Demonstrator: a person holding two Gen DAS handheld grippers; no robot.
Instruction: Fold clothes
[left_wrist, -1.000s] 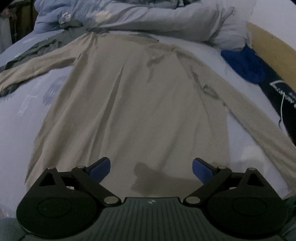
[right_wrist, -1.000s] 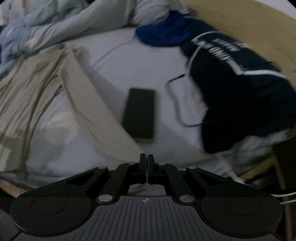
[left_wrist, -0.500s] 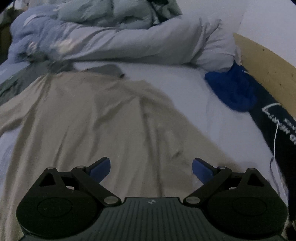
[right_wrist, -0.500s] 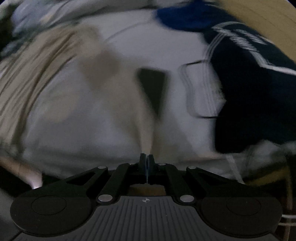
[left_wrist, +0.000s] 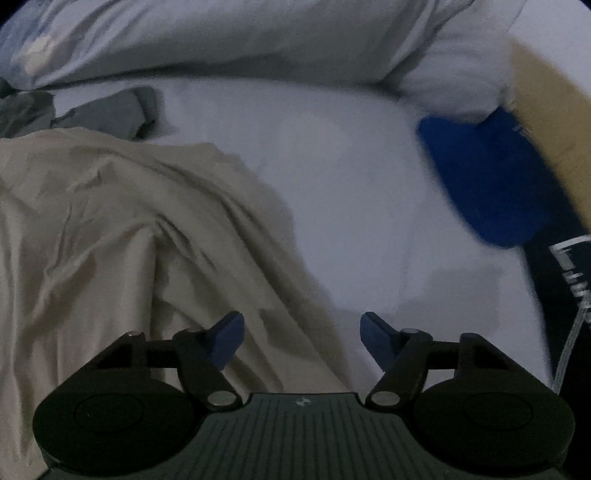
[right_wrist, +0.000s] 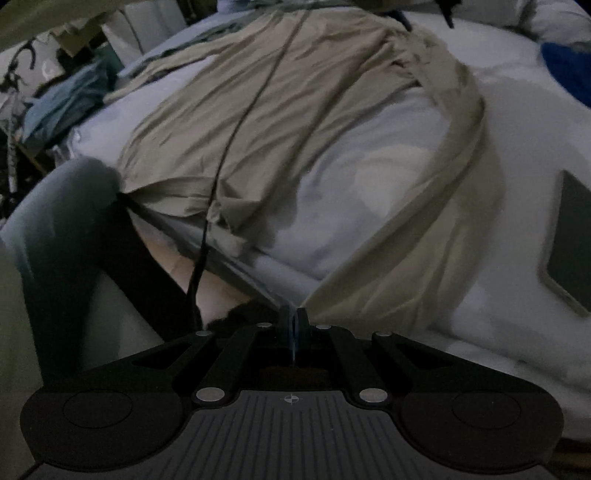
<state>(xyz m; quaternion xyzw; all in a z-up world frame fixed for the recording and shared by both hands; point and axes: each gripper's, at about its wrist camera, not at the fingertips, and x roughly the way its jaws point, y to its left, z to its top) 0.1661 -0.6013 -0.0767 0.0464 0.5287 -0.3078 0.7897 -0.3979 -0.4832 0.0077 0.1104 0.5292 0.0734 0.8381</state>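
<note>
Beige shirt (right_wrist: 280, 122) lies spread on the bed (right_wrist: 369, 177), its long sleeve (right_wrist: 436, 221) curving down to the right gripper (right_wrist: 293, 321), whose jaws are pinched on the cuff. Left gripper (left_wrist: 301, 332) hovers above the shoulder, jaws wide and empty, the sleeve root directly beneath.

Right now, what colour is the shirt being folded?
Plain beige, no pattern; the shirt shows best in the right wrist view.

Beige shirt (right_wrist: 295, 110); pale lilac sheet (left_wrist: 351, 177); royal-blue garment (left_wrist: 487, 177).
</note>
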